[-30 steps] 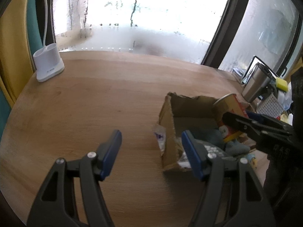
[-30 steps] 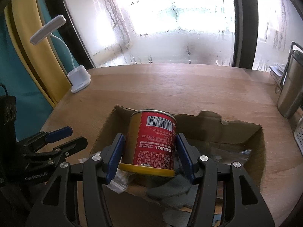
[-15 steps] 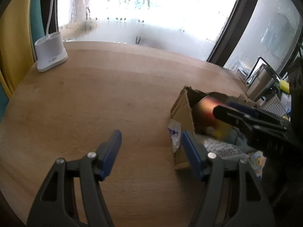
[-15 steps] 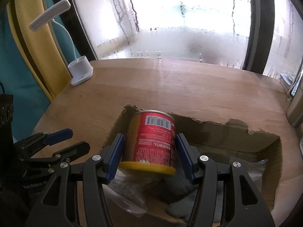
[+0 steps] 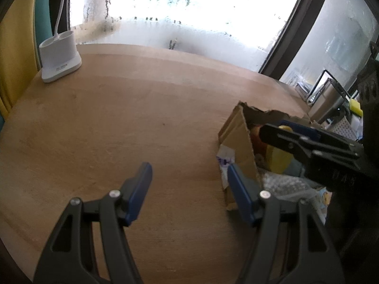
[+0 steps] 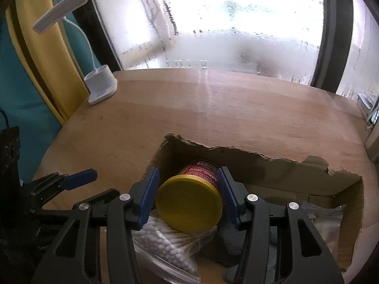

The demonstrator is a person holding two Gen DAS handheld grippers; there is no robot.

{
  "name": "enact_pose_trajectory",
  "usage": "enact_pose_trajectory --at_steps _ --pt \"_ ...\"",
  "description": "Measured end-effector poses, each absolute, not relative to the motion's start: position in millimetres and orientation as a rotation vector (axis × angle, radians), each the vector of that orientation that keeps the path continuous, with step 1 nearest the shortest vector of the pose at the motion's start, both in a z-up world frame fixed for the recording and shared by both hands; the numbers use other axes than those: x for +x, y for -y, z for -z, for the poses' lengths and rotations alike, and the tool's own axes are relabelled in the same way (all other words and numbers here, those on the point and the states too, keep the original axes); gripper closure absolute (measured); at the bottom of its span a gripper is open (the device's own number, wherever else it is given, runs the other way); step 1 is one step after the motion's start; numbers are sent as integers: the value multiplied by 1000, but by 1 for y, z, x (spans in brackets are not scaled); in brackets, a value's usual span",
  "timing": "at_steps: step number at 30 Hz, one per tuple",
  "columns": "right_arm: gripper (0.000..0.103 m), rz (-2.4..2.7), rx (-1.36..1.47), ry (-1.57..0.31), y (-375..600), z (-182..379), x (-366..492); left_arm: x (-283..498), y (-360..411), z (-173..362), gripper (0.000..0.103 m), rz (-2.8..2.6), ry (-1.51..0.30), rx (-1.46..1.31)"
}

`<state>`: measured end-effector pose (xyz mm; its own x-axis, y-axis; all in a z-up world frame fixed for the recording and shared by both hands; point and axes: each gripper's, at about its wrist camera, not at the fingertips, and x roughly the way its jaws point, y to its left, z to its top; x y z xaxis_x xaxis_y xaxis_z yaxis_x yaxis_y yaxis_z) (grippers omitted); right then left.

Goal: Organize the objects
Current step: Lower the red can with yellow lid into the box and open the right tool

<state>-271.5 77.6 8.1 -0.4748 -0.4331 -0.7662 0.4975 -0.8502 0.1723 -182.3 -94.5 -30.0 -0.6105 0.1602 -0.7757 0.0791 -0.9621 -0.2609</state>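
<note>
Over the torn cardboard box (image 6: 260,170), the right gripper (image 6: 188,197) clamps a red can (image 6: 189,203), tipped yellow lid toward the camera, above a cotton-swab bag (image 6: 165,241). Lower it gently before letting go. The left gripper (image 5: 189,189) hangs spread and empty beside the box.

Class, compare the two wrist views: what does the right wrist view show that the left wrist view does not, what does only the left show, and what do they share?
Only the right wrist view shows the white lamp head, the bag of cotton swabs and the red can's printed label.

Only the left wrist view shows the yellow sponge and the white paper label on the box's outside.

Both show the torn cardboard box, round wooden table, white lamp base, open left gripper and the right gripper shut on the yellow-lidded can.
</note>
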Motion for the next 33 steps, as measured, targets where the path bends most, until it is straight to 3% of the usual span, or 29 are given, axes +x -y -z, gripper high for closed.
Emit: enact_pose_trajectory --at_steps 12,25,33 --pt "46 2357 1162 -2 -109 -27 -281 -183 93 32 36 -2745 433 -1357" --pt "46 2209 1258 71 -108 2 -288 -190 86 37 36 -2751 422 -1387" --pt "44 2095 1330 221 -116 13 -310 -192 89 38 36 -2775 438 -1390"
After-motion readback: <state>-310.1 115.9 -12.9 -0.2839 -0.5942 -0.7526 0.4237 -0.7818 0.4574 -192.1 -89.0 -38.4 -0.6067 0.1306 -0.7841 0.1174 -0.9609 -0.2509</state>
